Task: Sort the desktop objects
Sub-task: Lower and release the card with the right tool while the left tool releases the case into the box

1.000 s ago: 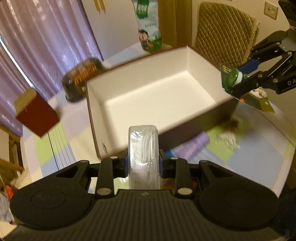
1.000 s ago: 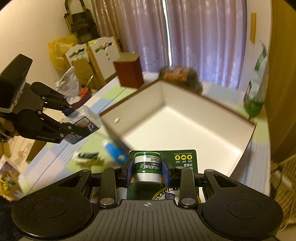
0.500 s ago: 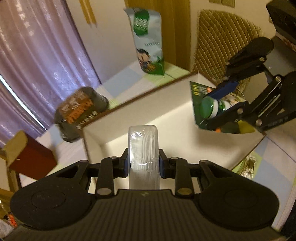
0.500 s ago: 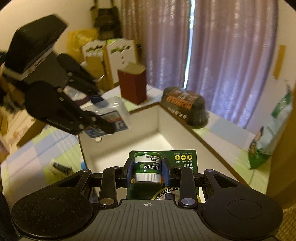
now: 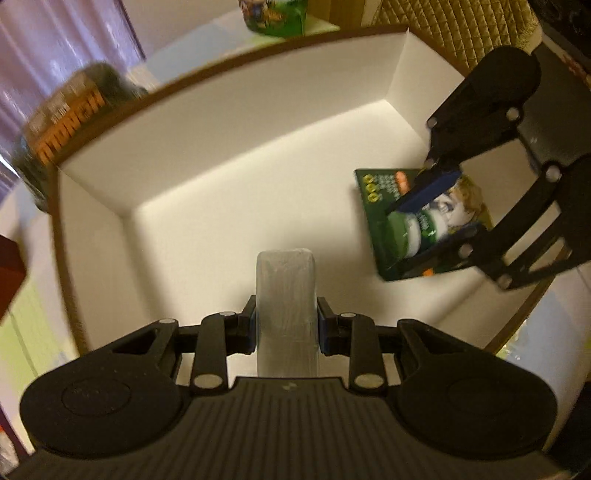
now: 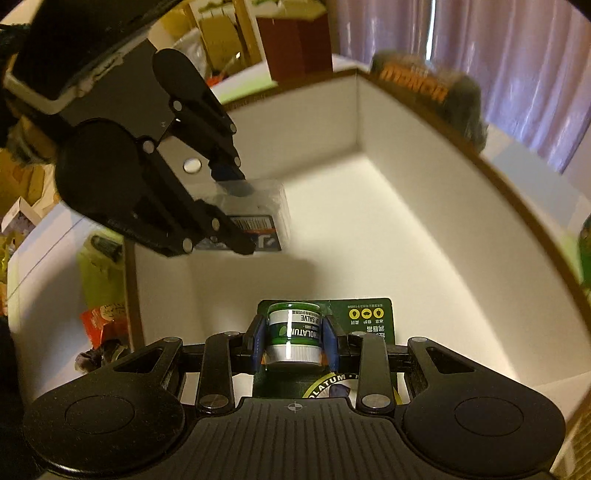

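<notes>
Purple curtains [image 6: 517, 55] hang behind a surface [image 6: 48, 266] with a pale checked cloth, and a big white box [image 5: 258, 184] with a brown rim sits on it. You hold a tool in each hand, and both are over the open box. Your left tool [image 5: 286, 325] is squeezed shut on a clear plastic case [image 5: 286, 295], which sticks straight out ahead of the tool, long way forward. Your right tool [image 6: 293, 345] is squeezed shut on a small green jar [image 6: 293, 332] stuck to a green card [image 6: 369, 317]. The box floor lies right under both things and looks bare. From the left view, the jar and card are low at the right side of the box, close to the floor, though I cannot tell if the card touches it. The clear case hangs nearer the left wall and looks higher up. So the right hand seems nearer to setting its thing down. Outside the box you can see a dark round tub [image 6: 428, 85], a red-brown block [image 6: 295, 37] and a green bag [image 5: 275, 16].
</notes>
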Action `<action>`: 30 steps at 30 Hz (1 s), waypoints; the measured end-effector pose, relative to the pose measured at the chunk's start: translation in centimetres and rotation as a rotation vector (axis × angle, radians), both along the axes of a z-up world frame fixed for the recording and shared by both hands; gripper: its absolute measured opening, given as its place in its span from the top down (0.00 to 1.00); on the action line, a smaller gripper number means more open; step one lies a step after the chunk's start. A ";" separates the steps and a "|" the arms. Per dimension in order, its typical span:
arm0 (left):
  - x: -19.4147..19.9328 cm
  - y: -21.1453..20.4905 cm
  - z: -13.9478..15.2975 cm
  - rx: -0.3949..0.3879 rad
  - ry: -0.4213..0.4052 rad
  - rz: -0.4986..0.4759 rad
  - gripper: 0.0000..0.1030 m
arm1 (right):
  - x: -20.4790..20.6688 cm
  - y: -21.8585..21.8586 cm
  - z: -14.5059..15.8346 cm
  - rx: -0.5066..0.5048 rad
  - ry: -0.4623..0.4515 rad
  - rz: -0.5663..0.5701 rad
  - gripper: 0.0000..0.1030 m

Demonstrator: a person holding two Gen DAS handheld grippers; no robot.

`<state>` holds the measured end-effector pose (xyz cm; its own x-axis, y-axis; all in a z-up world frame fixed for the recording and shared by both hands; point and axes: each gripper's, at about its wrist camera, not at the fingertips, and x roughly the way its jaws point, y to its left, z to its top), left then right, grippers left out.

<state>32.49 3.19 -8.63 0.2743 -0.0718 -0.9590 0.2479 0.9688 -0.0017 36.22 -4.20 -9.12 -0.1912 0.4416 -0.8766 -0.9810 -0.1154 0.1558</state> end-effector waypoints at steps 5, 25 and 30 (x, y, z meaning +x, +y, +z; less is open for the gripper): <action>0.2 0.2 -1.6 -0.050 0.060 0.043 0.75 | -0.3 1.4 -1.8 -0.048 0.006 0.021 0.69; 0.4 -0.7 -1.6 -0.033 0.068 0.088 0.50 | 1.4 2.9 -3.0 -0.127 -0.016 -0.081 0.38; 0.2 -1.0 -0.7 -0.025 0.046 0.096 0.50 | 1.4 2.4 -2.3 -0.123 -0.025 -0.104 0.38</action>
<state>32.67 2.23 -9.32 0.2365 -0.0719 -0.9690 0.1532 0.9875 -0.0359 37.66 -1.81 -11.44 -0.1280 0.3468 -0.9292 -0.9904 0.0051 0.1384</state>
